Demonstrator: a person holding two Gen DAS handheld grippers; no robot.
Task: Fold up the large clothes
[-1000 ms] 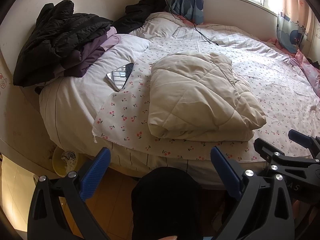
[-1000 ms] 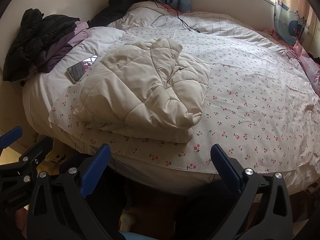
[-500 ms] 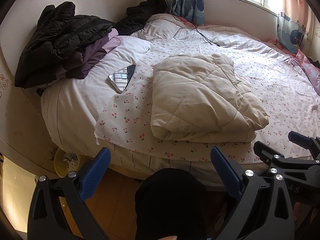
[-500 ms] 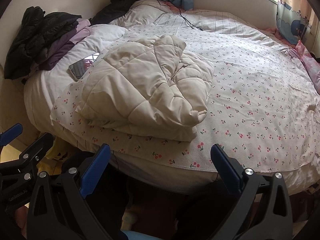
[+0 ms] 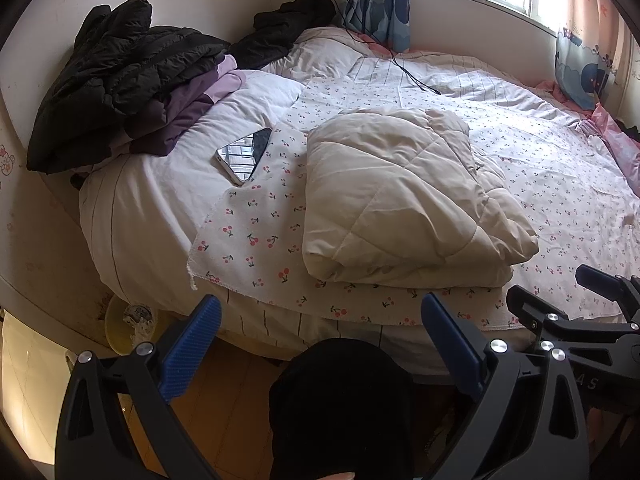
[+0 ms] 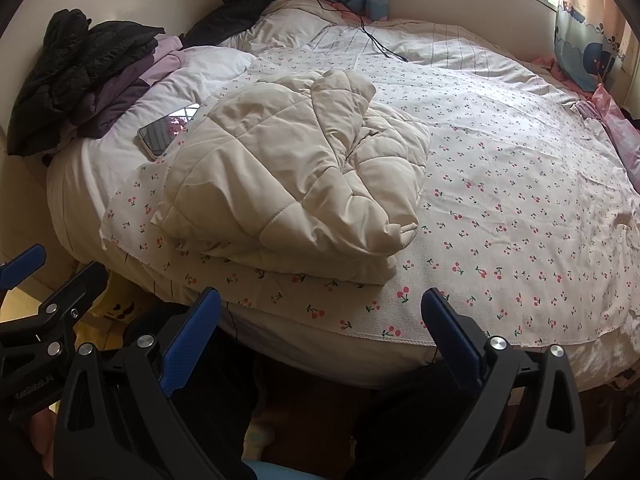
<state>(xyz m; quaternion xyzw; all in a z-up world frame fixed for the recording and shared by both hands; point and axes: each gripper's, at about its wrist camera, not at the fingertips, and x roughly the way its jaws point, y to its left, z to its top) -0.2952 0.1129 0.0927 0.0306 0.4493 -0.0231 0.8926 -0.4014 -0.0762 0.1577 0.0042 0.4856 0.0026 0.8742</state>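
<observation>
Both grippers, the left gripper (image 5: 320, 344) and right gripper (image 6: 320, 336), have pulled back a little with fingers apart and empty, so the cream coat (image 6: 296, 176) looks folded on the near bed (image 6: 520, 208).

Coat (image 5: 404, 204): cream, quilted and padded, folded into a thick, roughly rectangular bundle. It lies flat on the cherry-print sheet (image 5: 256, 236) near the bed's front edge, toward the left side. The top layer is broad and fairly smooth, with stitched diamond panels. The fold edge faces the front, showing stacked layers. In the right wrist view the coat (image 6: 296, 172) shows a bunched, creased portion along its right side and a rounded flap at the far end.
</observation>
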